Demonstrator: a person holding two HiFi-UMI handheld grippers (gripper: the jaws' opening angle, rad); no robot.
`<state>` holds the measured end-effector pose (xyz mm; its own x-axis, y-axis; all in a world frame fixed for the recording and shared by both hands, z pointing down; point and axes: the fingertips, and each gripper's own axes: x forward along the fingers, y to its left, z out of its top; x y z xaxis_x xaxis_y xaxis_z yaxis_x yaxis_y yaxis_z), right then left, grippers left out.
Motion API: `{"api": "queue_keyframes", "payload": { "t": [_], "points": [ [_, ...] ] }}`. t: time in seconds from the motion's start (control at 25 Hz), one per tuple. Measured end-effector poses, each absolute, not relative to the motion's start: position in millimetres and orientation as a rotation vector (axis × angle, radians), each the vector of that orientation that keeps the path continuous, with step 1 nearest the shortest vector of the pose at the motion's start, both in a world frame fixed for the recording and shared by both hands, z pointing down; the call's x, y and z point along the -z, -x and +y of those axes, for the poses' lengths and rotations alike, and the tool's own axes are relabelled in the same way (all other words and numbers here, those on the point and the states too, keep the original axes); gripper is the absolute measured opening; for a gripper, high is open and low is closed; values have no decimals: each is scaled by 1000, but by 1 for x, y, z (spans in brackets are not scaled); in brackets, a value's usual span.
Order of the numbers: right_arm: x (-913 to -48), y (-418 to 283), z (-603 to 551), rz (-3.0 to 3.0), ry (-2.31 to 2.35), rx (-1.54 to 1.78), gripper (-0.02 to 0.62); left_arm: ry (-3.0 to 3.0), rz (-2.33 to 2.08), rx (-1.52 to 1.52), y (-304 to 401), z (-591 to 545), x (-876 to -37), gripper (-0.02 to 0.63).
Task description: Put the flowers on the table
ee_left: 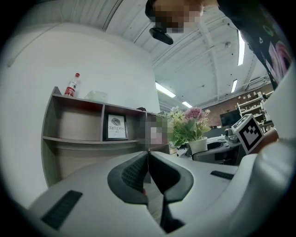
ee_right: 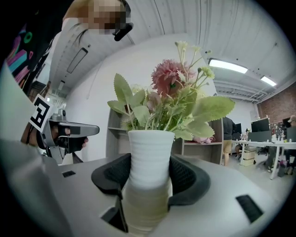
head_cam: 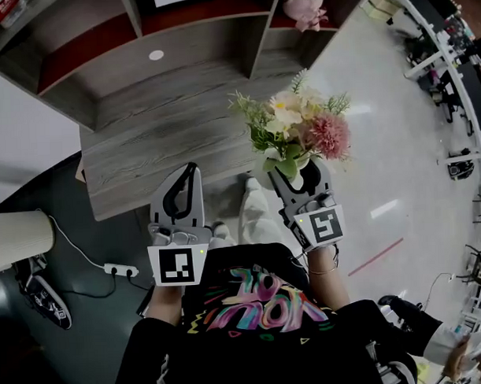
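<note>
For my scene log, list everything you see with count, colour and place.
white ribbed vase: 1, white, clamped in right tool
bunch of flowers: 1, pink, cream, green, in the vase
grey wood-grain table: 1, grey, ahead of the person
grey shelf unit: 1, grey, on the table's back
pink plush toy: 1, pink, in a shelf compartment
red-capped bottle: 1, red and white, atop the shelf unit
white power strip: 1, white, floor at left
left tool: 1, grey, shut, empty
right tool: 1, grey, shut on the vase
</note>
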<state>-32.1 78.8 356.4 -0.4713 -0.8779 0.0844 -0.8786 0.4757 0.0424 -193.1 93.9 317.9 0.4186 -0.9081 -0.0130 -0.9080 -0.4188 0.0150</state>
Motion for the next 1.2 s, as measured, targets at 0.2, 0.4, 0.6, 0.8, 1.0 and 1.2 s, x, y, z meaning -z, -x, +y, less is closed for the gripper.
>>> {"api": "queue_keyframes", "payload": {
  "t": [0.2, 0.4, 0.6, 0.8, 1.0, 1.2],
  "points": [
    [-345, 17, 20, -2689, -1546, 8, 265, -2635, -1736, 29, 170, 42, -309, 28],
    [-339, -16, -85, -2723, -1498, 9, 265, -2631, -1763, 59, 126, -63, -299, 28],
    [-333, -29, -106, -2736, -1392, 22, 265, -2602, -1807, 46, 108, -84, -289, 28],
    [-320, -60, -168, -2810, -1335, 40, 265, -2580, -1845, 56, 65, -145, -282, 28],
    [-339, -65, -174, -2827, -1240, 22, 265, -2537, -1899, 40, 57, -148, -295, 28],
    [-336, -64, -180, -2861, -1225, 19, 265, -2509, -1917, 27, 56, -146, -299, 28]
  ]
}}
